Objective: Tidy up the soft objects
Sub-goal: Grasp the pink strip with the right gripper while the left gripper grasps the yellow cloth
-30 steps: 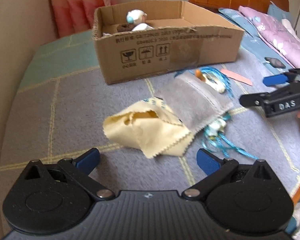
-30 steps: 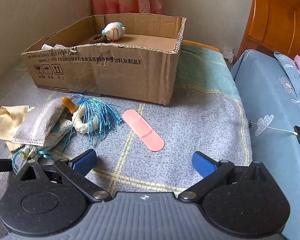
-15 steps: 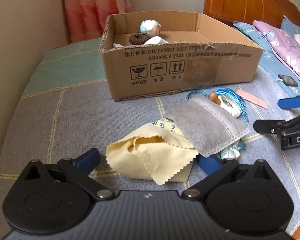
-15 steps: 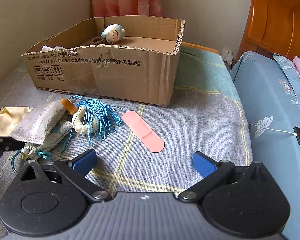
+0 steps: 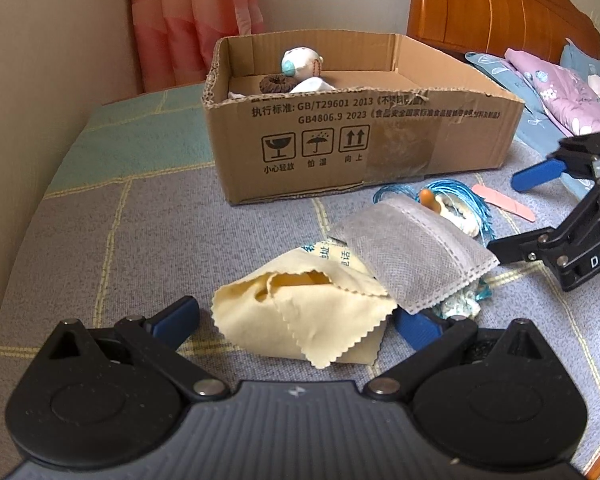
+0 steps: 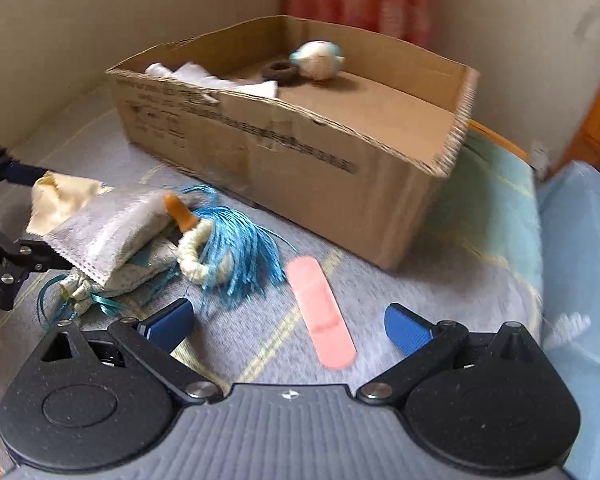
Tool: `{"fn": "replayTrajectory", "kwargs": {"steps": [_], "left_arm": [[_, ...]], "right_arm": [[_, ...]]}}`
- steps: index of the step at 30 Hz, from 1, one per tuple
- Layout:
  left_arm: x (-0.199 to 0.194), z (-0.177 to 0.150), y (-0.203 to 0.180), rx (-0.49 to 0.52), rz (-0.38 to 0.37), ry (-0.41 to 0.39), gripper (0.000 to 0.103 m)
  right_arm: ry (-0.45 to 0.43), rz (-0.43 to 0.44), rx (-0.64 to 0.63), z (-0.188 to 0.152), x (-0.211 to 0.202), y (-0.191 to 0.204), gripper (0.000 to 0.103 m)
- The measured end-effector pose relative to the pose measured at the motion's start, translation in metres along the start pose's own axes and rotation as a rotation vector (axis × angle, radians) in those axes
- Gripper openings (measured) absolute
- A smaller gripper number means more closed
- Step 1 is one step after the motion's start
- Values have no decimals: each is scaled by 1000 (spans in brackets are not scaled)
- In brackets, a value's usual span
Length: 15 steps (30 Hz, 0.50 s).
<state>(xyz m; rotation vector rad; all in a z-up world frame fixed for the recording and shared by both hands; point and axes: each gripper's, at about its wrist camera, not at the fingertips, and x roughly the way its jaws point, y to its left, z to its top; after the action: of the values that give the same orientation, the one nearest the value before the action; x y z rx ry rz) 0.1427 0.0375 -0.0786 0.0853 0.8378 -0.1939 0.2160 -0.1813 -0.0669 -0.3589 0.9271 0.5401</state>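
In the left wrist view, the wide-open, empty left gripper (image 5: 298,320) is best closed squarely on the yellow cloth (image 5: 300,316) between its fingers, while in the blurred right wrist view the right gripper (image 6: 288,326), apparently equally open and empty, is best lowered onto the pink strip (image 6: 320,312) at 12 o'clock.
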Motion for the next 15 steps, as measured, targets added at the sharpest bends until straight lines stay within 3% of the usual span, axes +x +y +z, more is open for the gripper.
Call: {"fn": "replayTrajectory", "kwargs": {"steps": [4,10,15], "left_arm": [[0,0,0,1,-2,-1,103],[0,0,0,1,-2,-1,103],[0,0,0,2,-2,-1,103]], "right_arm": [[10,71,-52,8,2,-2,89],[34,99,-103,10,-6,-12,67],[38,77,-126,14,-8,-18,39]]}}
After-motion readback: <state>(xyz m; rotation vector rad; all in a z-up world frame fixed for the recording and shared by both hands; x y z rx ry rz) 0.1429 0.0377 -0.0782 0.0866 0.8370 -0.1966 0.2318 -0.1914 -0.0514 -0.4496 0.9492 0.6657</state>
